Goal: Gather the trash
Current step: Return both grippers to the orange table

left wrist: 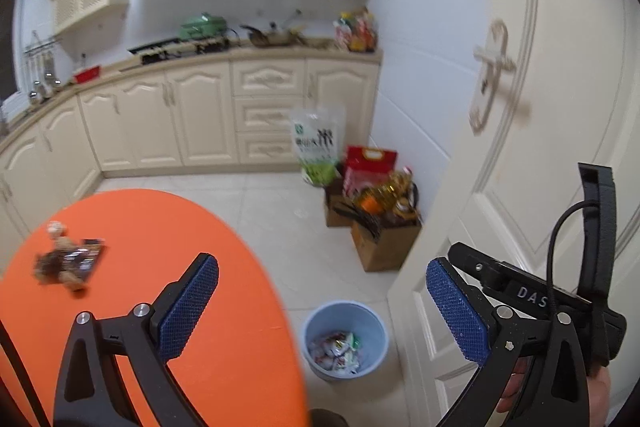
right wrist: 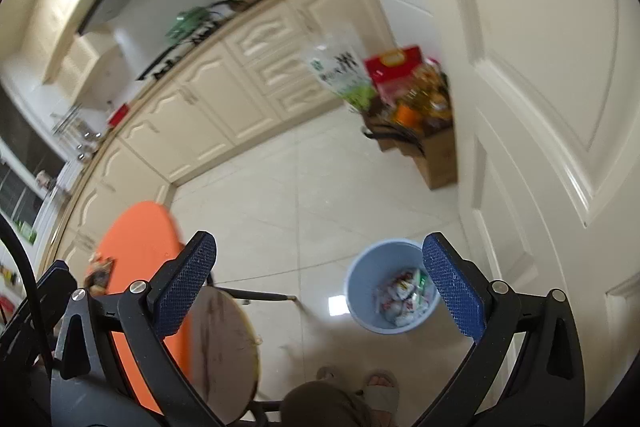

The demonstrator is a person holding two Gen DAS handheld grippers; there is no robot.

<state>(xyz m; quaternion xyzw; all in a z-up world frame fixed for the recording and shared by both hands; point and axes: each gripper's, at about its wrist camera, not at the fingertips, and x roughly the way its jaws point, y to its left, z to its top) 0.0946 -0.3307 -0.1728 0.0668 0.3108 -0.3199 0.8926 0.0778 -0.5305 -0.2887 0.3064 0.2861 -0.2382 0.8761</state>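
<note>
A small pile of trash [left wrist: 68, 261], dark wrappers and crumpled bits, lies on the round orange table [left wrist: 160, 227] at the left. On the floor stands a light blue bin [left wrist: 374, 323] with several wrappers inside. My left gripper [left wrist: 324, 311] hangs open above the table's edge and the bin, with nothing between its blue pads. In the right wrist view my right gripper [right wrist: 320, 287] is open and empty too, high above the floor. The bin [right wrist: 360, 279] sits just inside its right finger, and the table [right wrist: 136, 239] with the trash [right wrist: 100, 273] is at the left.
A cream door [left wrist: 520, 107] stands close on the right. Cardboard boxes [left wrist: 380, 247] of groceries and a rice bag [left wrist: 318, 143] sit by the wall. Cream cabinets [left wrist: 180, 115] run behind. A round stool [right wrist: 224, 347] and a person's sandalled foot [right wrist: 380, 391] are below.
</note>
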